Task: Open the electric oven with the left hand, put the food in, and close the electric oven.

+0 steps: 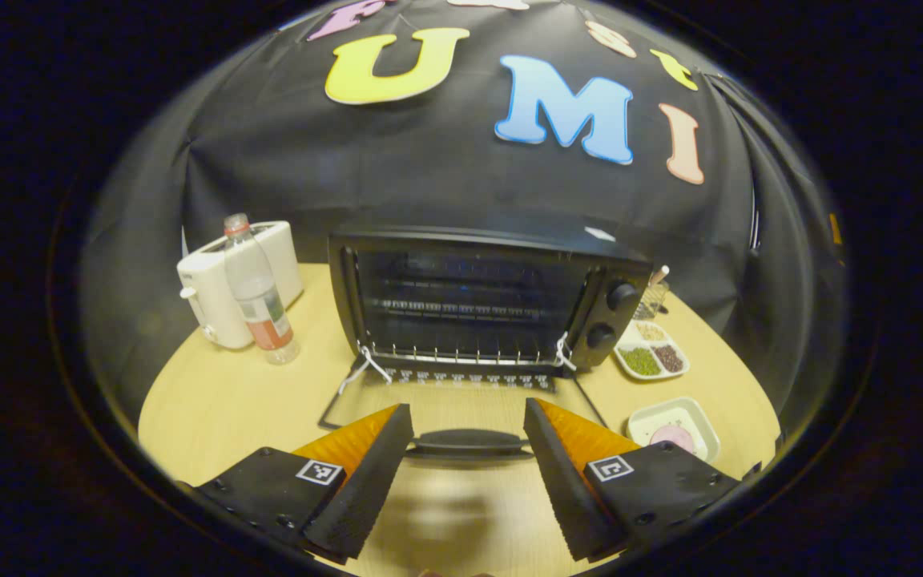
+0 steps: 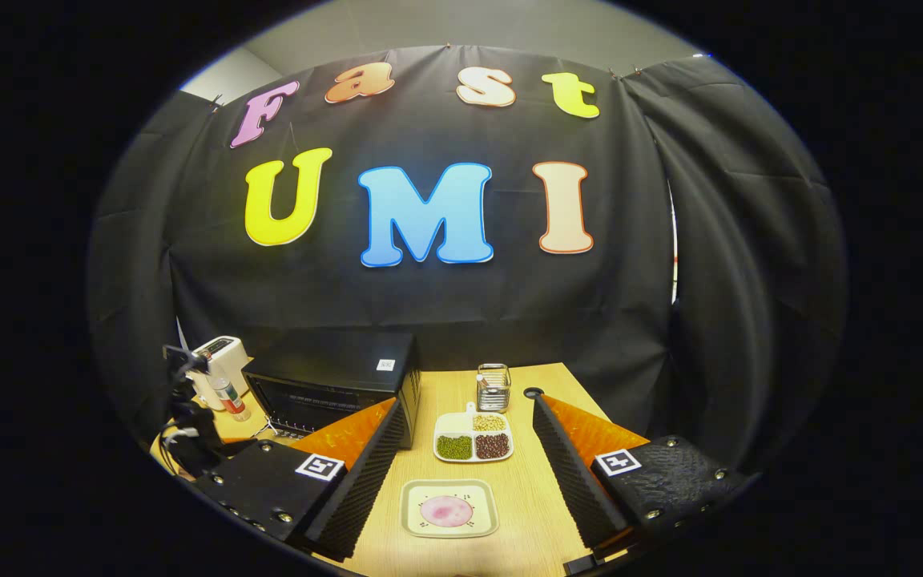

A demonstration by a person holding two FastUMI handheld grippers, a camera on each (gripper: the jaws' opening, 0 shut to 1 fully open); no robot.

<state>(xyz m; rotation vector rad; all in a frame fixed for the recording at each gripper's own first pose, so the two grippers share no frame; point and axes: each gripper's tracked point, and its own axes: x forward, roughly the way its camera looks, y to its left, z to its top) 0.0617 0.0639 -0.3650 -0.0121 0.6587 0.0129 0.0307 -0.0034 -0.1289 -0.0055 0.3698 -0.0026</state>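
The black electric oven (image 1: 622,268) stands at the middle of the wooden table, its glass door folded down flat toward me and the wire rack (image 1: 461,353) showing inside. The door handle (image 1: 468,442) lies crosswise between the fingers of my left gripper (image 1: 468,409), which is open. A round pink piece of food (image 2: 447,510) sits on a small square plate (image 2: 413,525) right of the oven (image 2: 333,377). My right gripper (image 2: 467,403) hovers open above that plate with nothing in it.
A white toaster (image 1: 209,300) and a plastic bottle (image 1: 259,300) stand left of the oven. A divided dish of beans (image 2: 473,437) and a metal holder (image 2: 493,387) sit behind the food plate (image 1: 674,429). The black cloth wall is close behind.
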